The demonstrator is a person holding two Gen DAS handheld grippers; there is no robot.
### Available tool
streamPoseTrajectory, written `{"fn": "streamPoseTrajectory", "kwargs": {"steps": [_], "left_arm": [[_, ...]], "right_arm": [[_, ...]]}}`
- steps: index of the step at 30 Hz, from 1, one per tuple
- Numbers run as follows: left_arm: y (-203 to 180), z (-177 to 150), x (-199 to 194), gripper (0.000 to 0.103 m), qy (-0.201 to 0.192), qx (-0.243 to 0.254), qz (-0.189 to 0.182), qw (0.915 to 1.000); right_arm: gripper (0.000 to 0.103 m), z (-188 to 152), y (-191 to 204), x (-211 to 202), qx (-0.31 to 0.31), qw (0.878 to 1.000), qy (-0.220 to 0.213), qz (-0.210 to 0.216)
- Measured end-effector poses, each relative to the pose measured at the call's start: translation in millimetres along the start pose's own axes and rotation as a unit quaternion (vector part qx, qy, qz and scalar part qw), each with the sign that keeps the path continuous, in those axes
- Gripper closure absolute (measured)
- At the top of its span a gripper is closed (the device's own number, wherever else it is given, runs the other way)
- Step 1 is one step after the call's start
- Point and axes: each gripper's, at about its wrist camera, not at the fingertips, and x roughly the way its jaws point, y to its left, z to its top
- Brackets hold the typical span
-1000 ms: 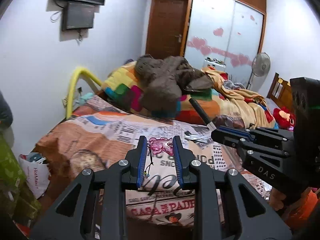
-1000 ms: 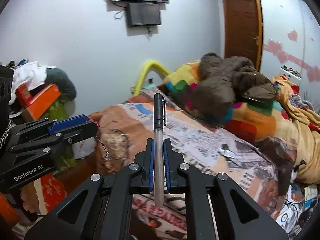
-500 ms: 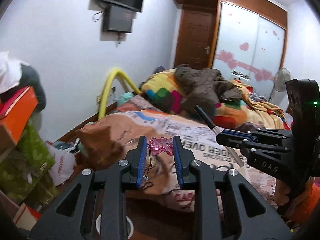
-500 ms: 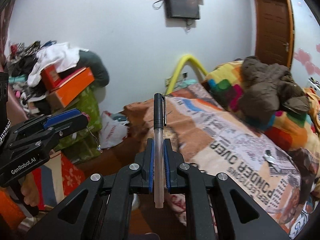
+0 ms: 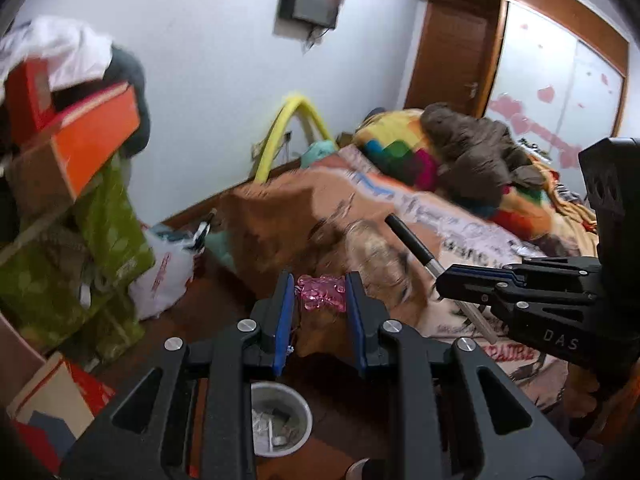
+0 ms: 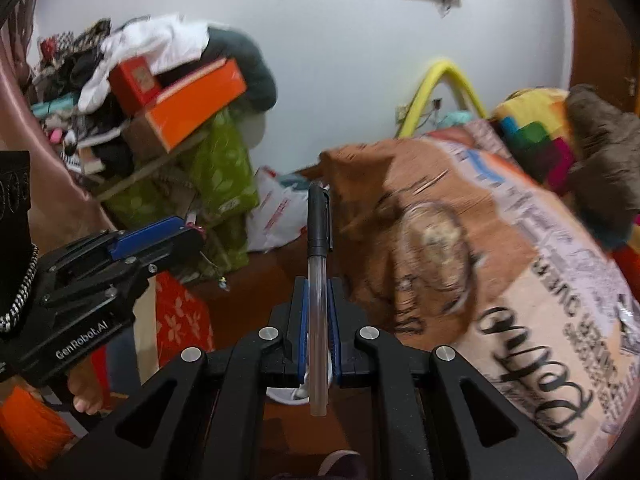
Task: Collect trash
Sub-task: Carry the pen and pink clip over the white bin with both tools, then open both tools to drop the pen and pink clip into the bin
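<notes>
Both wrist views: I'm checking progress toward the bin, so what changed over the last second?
Both views swung left and downward, off the bed toward the floor clutter; a small bin now shows below the left gripper. Unchanged: it holds the pink charm; the right gripper holds the pen.

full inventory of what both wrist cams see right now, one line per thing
pen: 1, black cap, clear barrel, clamped in right gripper
charm: 1, pink, between left fingers
bin: 1, grey, floor under left gripper, scraps inside
bed: 1, orange print cover
clothes: 1 brown heap, on bed
box: 1, orange, on clutter pile
plastic bag: 1, white, floor
hoop: 1, yellow, against wall
left gripper: black, blue pads
right gripper: black, blue pads
</notes>
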Motion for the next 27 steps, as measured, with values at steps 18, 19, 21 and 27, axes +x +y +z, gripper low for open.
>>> {"fn": "streamPoseTrajectory", "kwargs": {"steps": [18, 19, 21, 27], "left_arm": [[102, -107, 81, 0.078, 0.127, -0.116, 0.029, 0.9847], [104, -116, 88, 0.078, 0.138, -0.118, 0.031, 0.9828], [108, -128, 97, 0.078, 0.153, -0.123, 0.032, 0.9801], [119, -155, 118, 0.078, 0.187, -0.141, 0.032, 0.9717]], "right_arm": [[0.095, -43, 28, 130, 0.01, 0.989, 0.144, 0.044], [0.095, -44, 28, 135, 0.01, 0.988, 0.15, 0.045], [0.095, -48, 32, 146, 0.007, 0.985, 0.164, 0.046], [0.094, -54, 47, 175, -0.022, 0.98, 0.192, 0.047]]}}
